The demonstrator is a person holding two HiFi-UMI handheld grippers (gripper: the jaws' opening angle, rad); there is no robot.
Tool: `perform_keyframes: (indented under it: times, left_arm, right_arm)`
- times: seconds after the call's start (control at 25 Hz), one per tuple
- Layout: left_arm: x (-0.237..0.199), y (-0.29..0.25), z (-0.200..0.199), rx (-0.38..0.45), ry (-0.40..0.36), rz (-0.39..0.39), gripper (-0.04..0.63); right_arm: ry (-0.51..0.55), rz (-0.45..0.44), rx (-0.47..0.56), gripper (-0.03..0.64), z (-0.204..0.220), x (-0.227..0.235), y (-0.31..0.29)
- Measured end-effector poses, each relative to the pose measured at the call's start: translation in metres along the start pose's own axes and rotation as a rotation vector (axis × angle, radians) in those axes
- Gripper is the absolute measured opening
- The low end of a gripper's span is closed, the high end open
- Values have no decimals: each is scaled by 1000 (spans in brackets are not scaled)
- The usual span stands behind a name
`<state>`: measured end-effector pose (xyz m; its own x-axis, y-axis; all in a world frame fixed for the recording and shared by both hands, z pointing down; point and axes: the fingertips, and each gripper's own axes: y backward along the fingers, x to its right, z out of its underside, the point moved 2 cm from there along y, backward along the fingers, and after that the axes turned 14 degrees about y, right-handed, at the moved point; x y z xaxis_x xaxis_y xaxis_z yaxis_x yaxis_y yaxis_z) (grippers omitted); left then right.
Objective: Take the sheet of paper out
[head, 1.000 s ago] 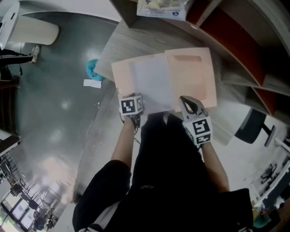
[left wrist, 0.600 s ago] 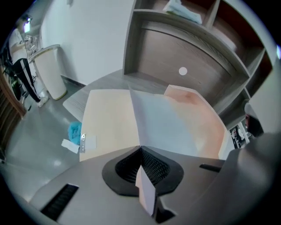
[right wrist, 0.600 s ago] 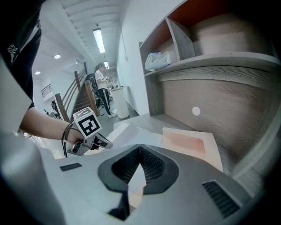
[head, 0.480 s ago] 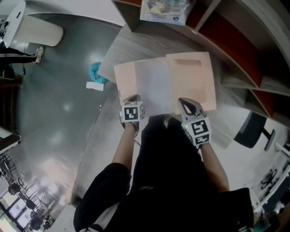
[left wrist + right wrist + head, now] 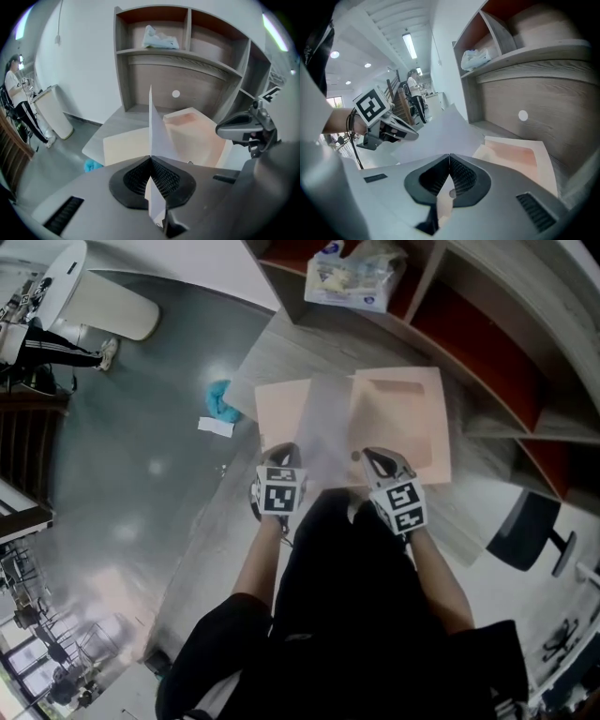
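Observation:
An open peach folder [image 5: 403,423] lies on the wooden desk [image 5: 281,343], its left leaf [image 5: 124,145] flat. My left gripper [image 5: 284,454] is shut on the near edge of the white sheet of paper [image 5: 323,423] and holds it raised off the folder. In the left gripper view the sheet [image 5: 151,122] stands edge-on between the closed pads [image 5: 161,176]. My right gripper [image 5: 373,457] is shut on the folder's near edge, with peach card pinched at its pads [image 5: 461,176]. In the right gripper view the lifted sheet [image 5: 440,131] slopes up toward the left gripper [image 5: 401,132].
A shelf unit [image 5: 487,324] runs behind the desk, with a plastic bag [image 5: 352,277] in one bay. On the grey floor to the left lie a blue cloth [image 5: 220,399] and a white scrap [image 5: 216,426]. A chair [image 5: 525,531] stands at the right. A person [image 5: 14,93] stands far off.
The left gripper has closed on the sheet's near edge and risen, so the sheet now tilts up off the folder. The right gripper has hardly moved.

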<state>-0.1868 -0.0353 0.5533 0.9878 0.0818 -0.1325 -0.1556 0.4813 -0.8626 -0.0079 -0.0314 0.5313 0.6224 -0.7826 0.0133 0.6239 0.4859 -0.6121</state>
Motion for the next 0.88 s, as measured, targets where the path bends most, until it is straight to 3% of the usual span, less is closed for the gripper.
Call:
perform_keyframes:
  times: [0.32,0.64,0.76,0.88]
  left_arm:
    - [17,55,-25,78,-118,-68,44]
    - [34,110,-44,148,-199,-104,44]
    - [38,129,-48,179,-203,-111,44]
    - [44,144,-50,204,-203,-107,44]
  right_arm:
    - [-37,-80,60,18,0,-4,-18]
    - [9,-193,136,24,2,-3,-45]
    - [-13,-251,163,143,-7,-12,-52]
    - [-70,-307,180,204,-10,-22,-57]
